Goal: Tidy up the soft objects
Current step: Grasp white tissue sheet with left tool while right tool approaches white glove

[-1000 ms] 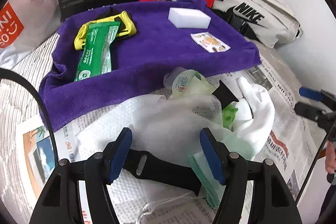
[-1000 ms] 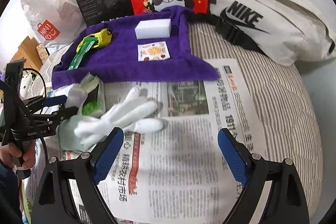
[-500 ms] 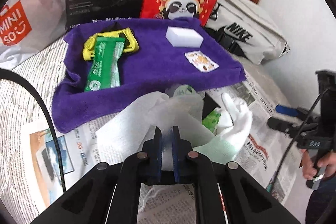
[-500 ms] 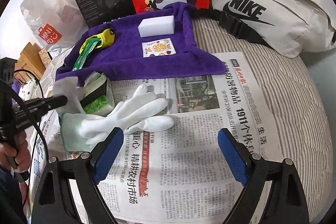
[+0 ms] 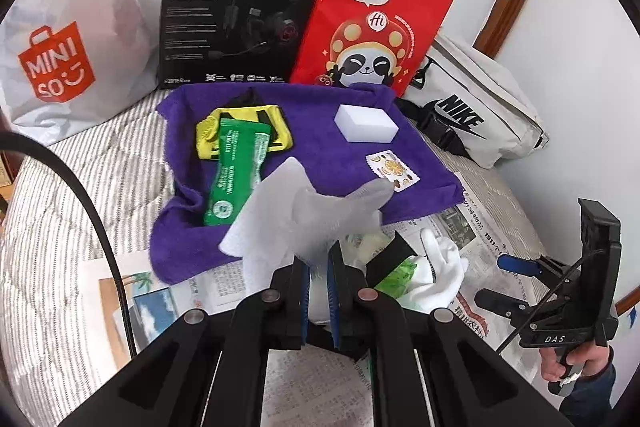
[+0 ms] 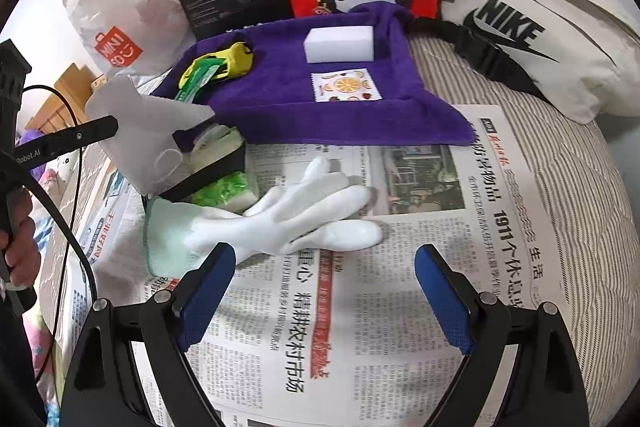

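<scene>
**A:** So what's up close? The left gripper [image 5: 318, 291] looks clamped tight on a thin, floppy white face mask [image 5: 304, 215], which hangs crumpled off the newspaper [image 6: 400, 307].

**B:** Yep, pinched flat between the blue pads. The right gripper [image 6: 324, 291] is spread wide with nothing in it, hovering over the newsprint just short of a soft white cotton glove [image 6: 312, 215] lying flat, fingers splayed.

**A:** And beside the glove?

**B:** A pale green cloth [image 6: 168, 239] under its cuff, then a crinkly clear packet with green stuff inside [image 6: 224, 191].

**A:** Further back?

**B:** A fuzzy purple towel [image 5: 332, 143] holding a blocky white sponge [image 5: 366, 123], a glossy green sachet [image 5: 236, 171] and a little fruit-print packet [image 5: 392, 171]. Behind it stands a red paper bag with a panda [image 5: 372, 27].
</scene>
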